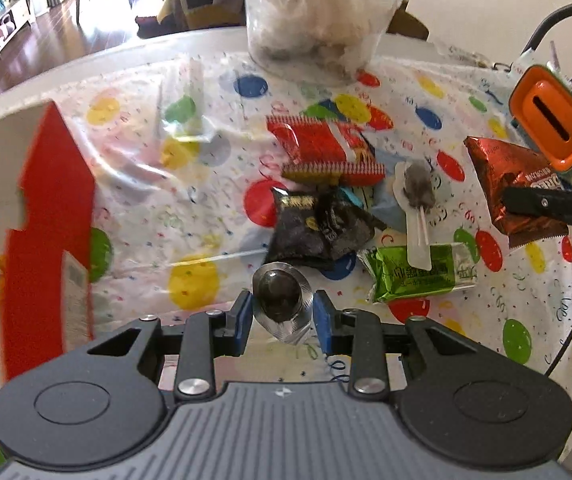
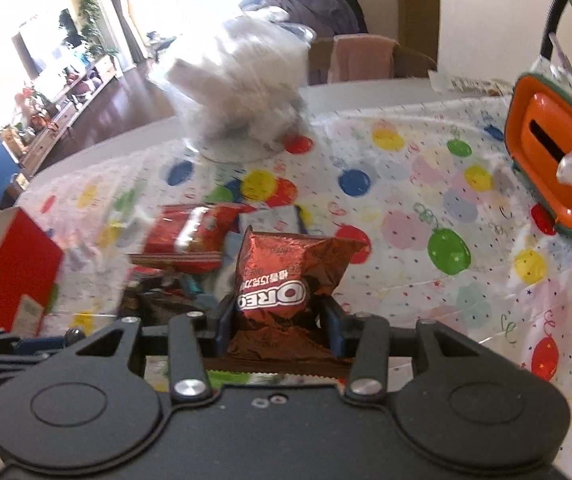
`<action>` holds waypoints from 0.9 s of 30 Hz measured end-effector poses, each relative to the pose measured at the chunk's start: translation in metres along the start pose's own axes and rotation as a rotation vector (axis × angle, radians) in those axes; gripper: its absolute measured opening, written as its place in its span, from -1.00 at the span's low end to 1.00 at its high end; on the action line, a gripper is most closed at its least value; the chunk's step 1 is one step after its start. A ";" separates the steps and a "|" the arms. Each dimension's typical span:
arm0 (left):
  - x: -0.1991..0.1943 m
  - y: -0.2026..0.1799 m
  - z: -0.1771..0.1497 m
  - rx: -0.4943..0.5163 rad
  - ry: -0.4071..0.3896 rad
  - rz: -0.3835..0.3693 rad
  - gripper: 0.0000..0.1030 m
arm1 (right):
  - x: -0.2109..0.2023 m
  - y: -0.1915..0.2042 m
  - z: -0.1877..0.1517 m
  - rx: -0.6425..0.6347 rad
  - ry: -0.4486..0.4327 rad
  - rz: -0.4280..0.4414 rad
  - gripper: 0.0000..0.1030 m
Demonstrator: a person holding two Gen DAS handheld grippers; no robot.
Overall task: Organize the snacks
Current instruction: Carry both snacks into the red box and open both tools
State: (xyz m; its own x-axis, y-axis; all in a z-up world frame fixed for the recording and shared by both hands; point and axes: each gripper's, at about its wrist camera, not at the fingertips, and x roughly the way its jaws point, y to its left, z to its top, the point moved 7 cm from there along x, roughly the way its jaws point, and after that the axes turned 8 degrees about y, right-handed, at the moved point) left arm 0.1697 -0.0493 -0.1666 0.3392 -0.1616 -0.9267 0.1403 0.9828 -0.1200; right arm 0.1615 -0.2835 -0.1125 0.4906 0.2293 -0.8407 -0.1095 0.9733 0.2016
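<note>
Left gripper (image 1: 281, 318): blue-padded jaws partly apart, bracketing a silver foil-wrapped round sweet (image 1: 279, 300); the wrapper's crinkled edges meet both pads, though whether the pinch is firm cannot be told. Right gripper (image 2: 279, 320): jaws clamped on the lower part of a red-brown Oreo packet (image 2: 286, 280), which stands upright between them, logo upside down toward the camera; in the left wrist view the same packet (image 1: 514, 180) hangs from a black finger at the right edge.

Landmark: black snack pouch (image 1: 318, 228), lying on the balloon-print tablecloth (image 1: 205, 200).
- Foil sweet: just in front of the pouch, nearer the left gripper.
- Red striped packet (image 1: 326, 148): directly behind the pouch, touching it.
- Wrapped lollipop (image 1: 418, 196): right of the pouch, its stick lying over a green packet (image 1: 418, 276).
- Green packet: right and slightly forward of the pouch.
- Oreo packet: well right of the pouch, lifted off the cloth.
- Red and white carton (image 1: 49, 220): well left of the pouch, standing open.
- Clear plastic bag with white contents (image 1: 314, 16): far behind the pouch.
- Orange slotted container (image 1: 554, 120): far right, behind the Oreo packet.
</note>
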 end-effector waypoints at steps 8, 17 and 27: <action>-0.049 0.028 0.000 0.008 -0.049 0.017 -0.39 | -0.032 0.051 -0.004 -0.045 -0.040 0.065 -0.15; -0.095 0.071 -0.005 0.001 -0.085 0.046 -0.39 | -0.055 0.121 -0.003 -0.121 -0.082 0.125 -0.15; -0.126 0.130 -0.006 -0.038 -0.115 0.074 -0.39 | -0.050 0.200 0.000 -0.211 -0.084 0.174 -0.15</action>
State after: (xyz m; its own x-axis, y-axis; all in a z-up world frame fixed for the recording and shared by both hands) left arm 0.1400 0.0990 -0.0675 0.4520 -0.0960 -0.8868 0.0763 0.9947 -0.0688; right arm 0.1148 -0.0998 -0.0306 0.5174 0.4002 -0.7564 -0.3713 0.9014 0.2229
